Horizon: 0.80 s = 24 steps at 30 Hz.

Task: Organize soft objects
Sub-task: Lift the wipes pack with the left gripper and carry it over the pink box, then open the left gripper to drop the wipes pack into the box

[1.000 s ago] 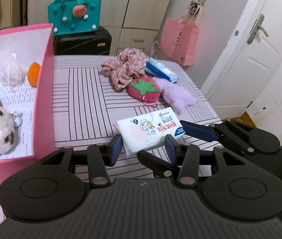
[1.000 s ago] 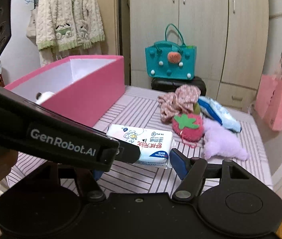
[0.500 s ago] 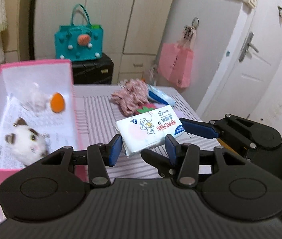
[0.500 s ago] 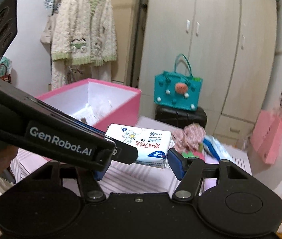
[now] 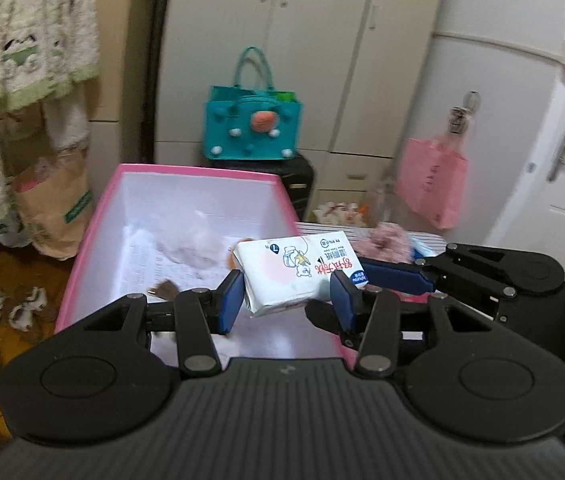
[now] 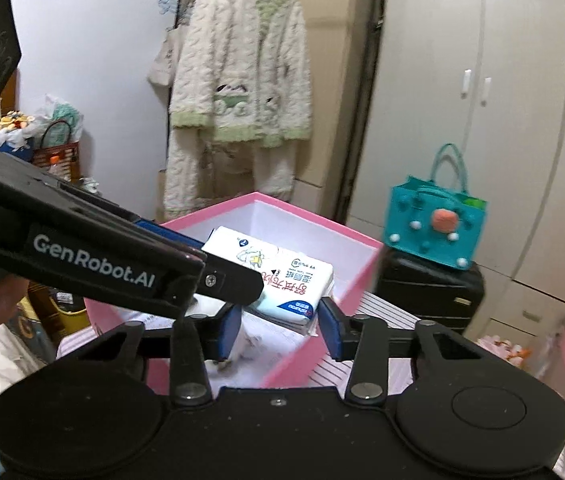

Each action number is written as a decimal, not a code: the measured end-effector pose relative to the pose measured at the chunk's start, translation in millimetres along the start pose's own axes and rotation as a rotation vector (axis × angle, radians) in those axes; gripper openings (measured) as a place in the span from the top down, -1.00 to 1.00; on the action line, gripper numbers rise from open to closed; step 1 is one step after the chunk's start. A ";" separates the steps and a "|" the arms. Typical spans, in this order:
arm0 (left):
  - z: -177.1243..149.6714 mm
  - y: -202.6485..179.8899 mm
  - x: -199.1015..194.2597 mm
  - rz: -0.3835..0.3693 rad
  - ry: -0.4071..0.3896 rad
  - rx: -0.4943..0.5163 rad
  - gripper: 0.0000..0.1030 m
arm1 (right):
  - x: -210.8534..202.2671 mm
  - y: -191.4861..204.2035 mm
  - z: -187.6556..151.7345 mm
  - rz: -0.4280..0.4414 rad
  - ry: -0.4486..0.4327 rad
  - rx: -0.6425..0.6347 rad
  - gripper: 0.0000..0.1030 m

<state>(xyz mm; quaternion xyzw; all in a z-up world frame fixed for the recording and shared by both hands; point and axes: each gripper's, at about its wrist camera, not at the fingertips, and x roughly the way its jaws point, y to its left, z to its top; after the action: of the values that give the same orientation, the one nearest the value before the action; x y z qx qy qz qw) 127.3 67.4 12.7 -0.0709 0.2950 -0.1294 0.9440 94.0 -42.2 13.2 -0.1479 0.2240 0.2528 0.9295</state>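
A white tissue pack with red print hangs in the air over the pink box. Both grippers hold it. My left gripper is shut on its near end. My right gripper is shut on its other end; its fingers come in from the right in the left wrist view. The pack sits above the open box in the right wrist view. White soft things lie blurred inside the box. A floral cloth lies on the striped table behind.
A teal bag stands on a black suitcase behind the table. A pink bag hangs by the white door. A fluffy robe hangs left of the wardrobe. Shoes and a paper bag sit on the floor at left.
Both grippers have lifted the tissue pack off the striped table and carried it left, over the pink box. The jaws have stayed closed on it.
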 end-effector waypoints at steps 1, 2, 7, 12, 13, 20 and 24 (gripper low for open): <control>2.9 5.8 4.5 0.006 0.006 -0.005 0.13 | 8.4 0.6 3.0 0.009 0.011 0.001 0.13; 6.8 12.9 12.1 0.009 0.020 -0.012 0.13 | 17.1 0.8 5.7 0.015 0.025 -0.001 0.14; 20.0 43.6 48.4 -0.013 0.101 -0.070 0.13 | 59.9 0.2 16.7 0.010 0.117 0.001 0.14; 27.3 72.0 81.7 -0.069 0.197 -0.157 0.13 | 87.1 4.8 26.9 -0.017 0.194 -0.055 0.14; 26.5 74.9 85.1 -0.075 0.208 -0.166 0.13 | 91.8 5.3 28.2 -0.021 0.211 -0.062 0.14; 25.8 82.5 102.7 -0.076 0.269 -0.175 0.10 | 106.1 4.7 30.6 -0.009 0.276 -0.078 0.14; 28.2 88.1 106.2 -0.038 0.294 -0.160 0.05 | 111.7 0.9 26.3 -0.016 0.296 -0.087 0.16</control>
<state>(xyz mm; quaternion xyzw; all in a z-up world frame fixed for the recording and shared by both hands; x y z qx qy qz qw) 245.6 122.9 -40.0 -0.1319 0.4381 -0.1323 0.8793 188.7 13.8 -19.4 -0.2254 0.3462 0.2302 0.8811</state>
